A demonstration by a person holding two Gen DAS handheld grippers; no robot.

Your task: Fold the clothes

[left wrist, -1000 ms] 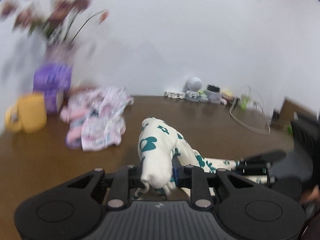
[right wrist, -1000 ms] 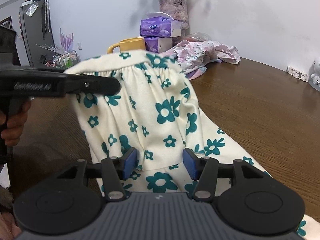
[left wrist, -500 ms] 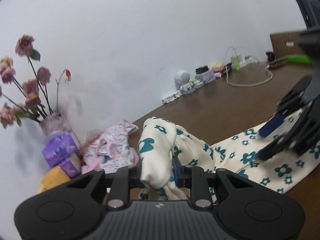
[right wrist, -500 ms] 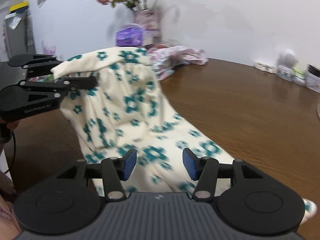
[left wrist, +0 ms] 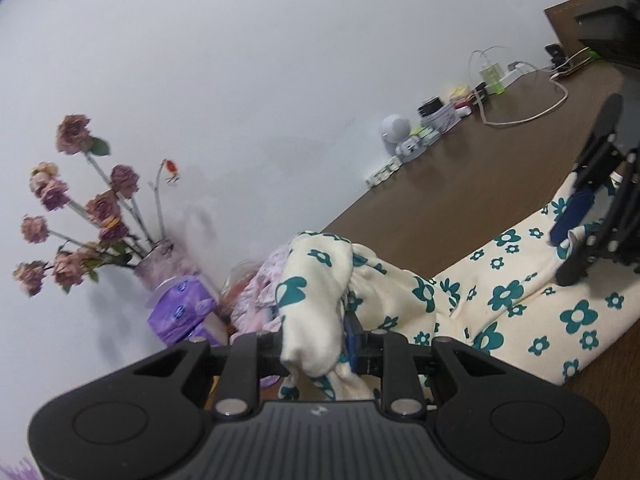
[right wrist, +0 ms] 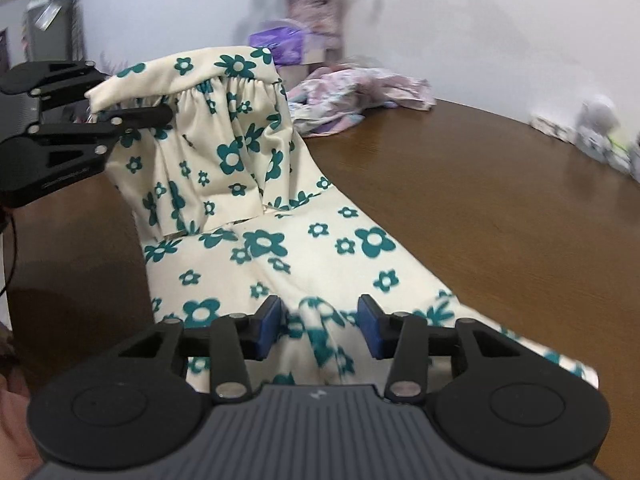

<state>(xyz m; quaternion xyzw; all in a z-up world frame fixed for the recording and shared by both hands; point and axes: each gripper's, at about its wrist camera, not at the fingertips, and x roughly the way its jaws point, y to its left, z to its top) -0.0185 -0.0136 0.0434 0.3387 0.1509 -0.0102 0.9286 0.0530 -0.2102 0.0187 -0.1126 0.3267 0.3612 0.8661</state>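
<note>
The dress (right wrist: 320, 256), soft cream cloth with teal flowers and a gathered hem, trailed across the glossy brown counter (right wrist: 500, 200). My left tongs (left wrist: 316, 344) pinched its bunched end, lifted clear. My right tongs (right wrist: 319, 326) were closing around a raised fold, pads apart.

A floral garment (right wrist: 320, 248) lies on the table (right wrist: 500, 200), with crumpled clothes (right wrist: 360, 96) behind it.

Brown wooden table (right wrist: 500, 208), floral garment (right wrist: 320, 248), pink clothes (right wrist: 360, 96), tissue packs (left wrist: 180, 312)
</note>
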